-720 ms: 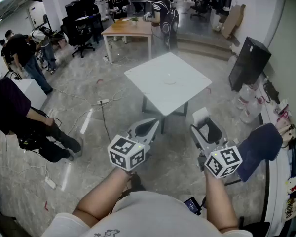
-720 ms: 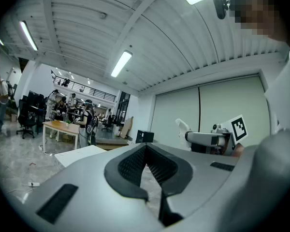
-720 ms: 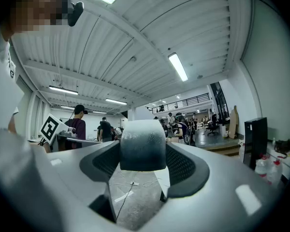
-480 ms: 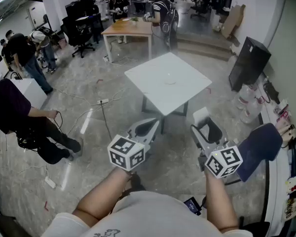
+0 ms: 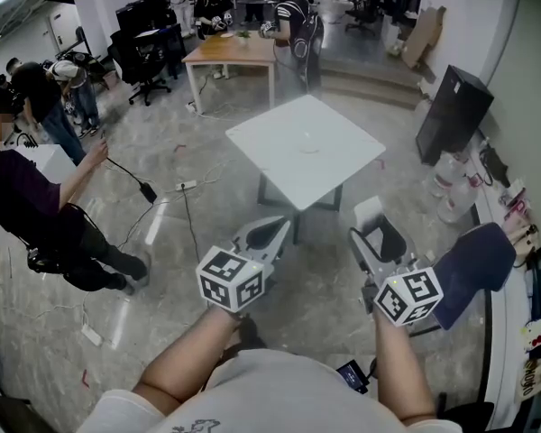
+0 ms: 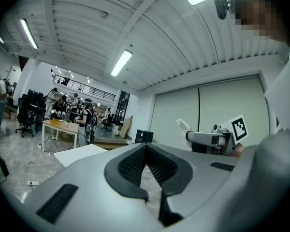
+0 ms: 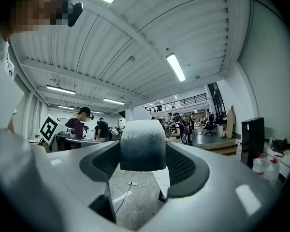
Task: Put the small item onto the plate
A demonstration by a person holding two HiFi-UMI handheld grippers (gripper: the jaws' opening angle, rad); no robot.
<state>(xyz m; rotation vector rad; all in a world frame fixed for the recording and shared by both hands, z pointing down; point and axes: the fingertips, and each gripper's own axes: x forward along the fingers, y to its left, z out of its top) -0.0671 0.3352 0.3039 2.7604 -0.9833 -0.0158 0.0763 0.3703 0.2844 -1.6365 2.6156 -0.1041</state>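
My right gripper is held at waist height over the floor, its jaws wide and closed on a small rounded item, pale on top and dark lower down. The item fills the gap between the jaws in the right gripper view. Beside it, my left gripper is shut with nothing in it; its pads meet at the tip. Ahead stands a white square table with a small clear plate near its middle. Both grippers are well short of the table. The left gripper view also catches the right gripper.
A person stands at the left holding a cable over the marble floor. A wooden table with people and office chairs lies behind. A black box, bottles and clutter line the right wall. A power strip and cables lie on the floor.
Both grippers stay where they were. The person at the left has straightened up and raised an arm with a cable.
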